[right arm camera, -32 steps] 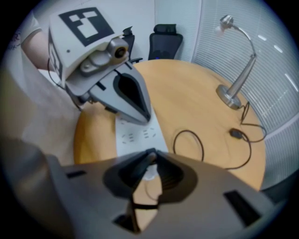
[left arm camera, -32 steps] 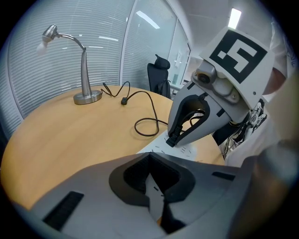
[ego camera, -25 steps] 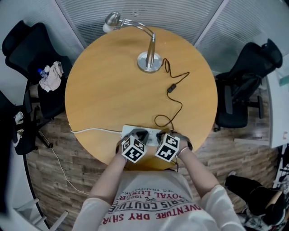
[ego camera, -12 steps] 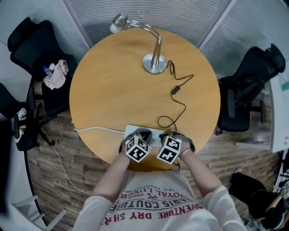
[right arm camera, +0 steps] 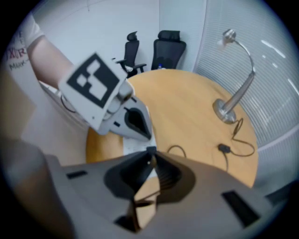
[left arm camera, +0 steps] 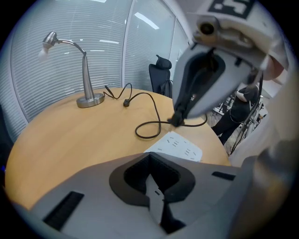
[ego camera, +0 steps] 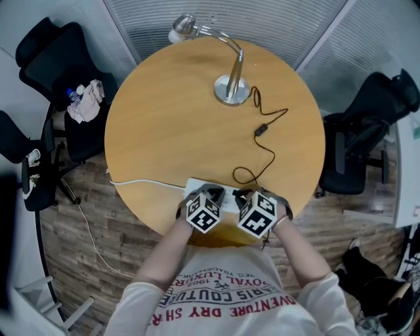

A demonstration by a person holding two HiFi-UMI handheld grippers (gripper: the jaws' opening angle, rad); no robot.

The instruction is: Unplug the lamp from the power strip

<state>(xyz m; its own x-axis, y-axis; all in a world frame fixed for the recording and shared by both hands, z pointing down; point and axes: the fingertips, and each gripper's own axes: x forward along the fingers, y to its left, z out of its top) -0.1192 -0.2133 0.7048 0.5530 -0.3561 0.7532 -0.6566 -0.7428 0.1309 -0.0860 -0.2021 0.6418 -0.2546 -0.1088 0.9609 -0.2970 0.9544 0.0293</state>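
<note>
Right claw [right arm camera: 150,151], jaws just closing, grips the black plug [left arm camera: 179,119] clear of the power strip [left arm camera: 180,145] at the bench's [ego camera: 170,131] 6 o'clock edge; left claw [left arm camera: 150,161] sits narrow over the strip.

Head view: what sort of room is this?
Likely an office or meeting room: a round wooden table, black swivel chairs on either side of it, and slatted blinds along the wall behind.

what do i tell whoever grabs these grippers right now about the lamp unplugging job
Left gripper: jaws together, tips resting on the white power strip at the near edge of the round wooden table.
Right gripper: jaws have just been closing, shut on the black plug, raised clear of the strip.
Done: silver gooseneck lamp looks unplugged.
To do: set the plug down, release.
</note>
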